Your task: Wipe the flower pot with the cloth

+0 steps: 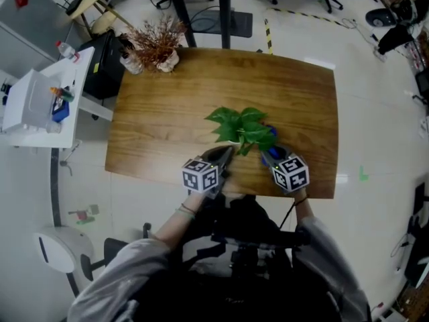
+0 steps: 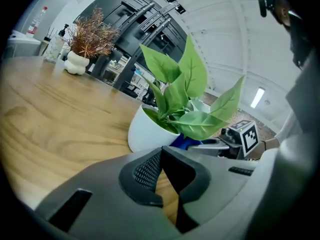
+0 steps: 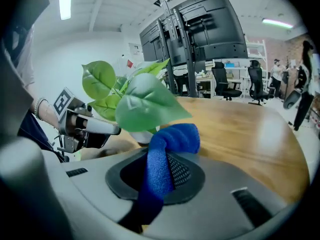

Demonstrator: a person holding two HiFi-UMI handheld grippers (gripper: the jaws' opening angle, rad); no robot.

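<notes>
Right claw [image 3: 161, 174] grips cloth [image 3: 172, 139] beside pot [image 2: 147, 131].

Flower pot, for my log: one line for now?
left gripper shut, empty | right gripper shut on blue terry cloth | white round pot upright

Head view: high over near edge of tabletop [image 1: 167, 113], facing steeply down, whole top in frame.

Left gripper view: low, close over near edge, facing far left corner, where dried plant [image 2: 90, 34] stands.

Right gripper view: low at near edge, facing far edge.

Both gripper views share flower pot [image 2: 145, 134], close ahead. Each also catches opposite gripper: right gripper [image 2: 207, 145], left gripper [image 3: 112, 129].
</notes>
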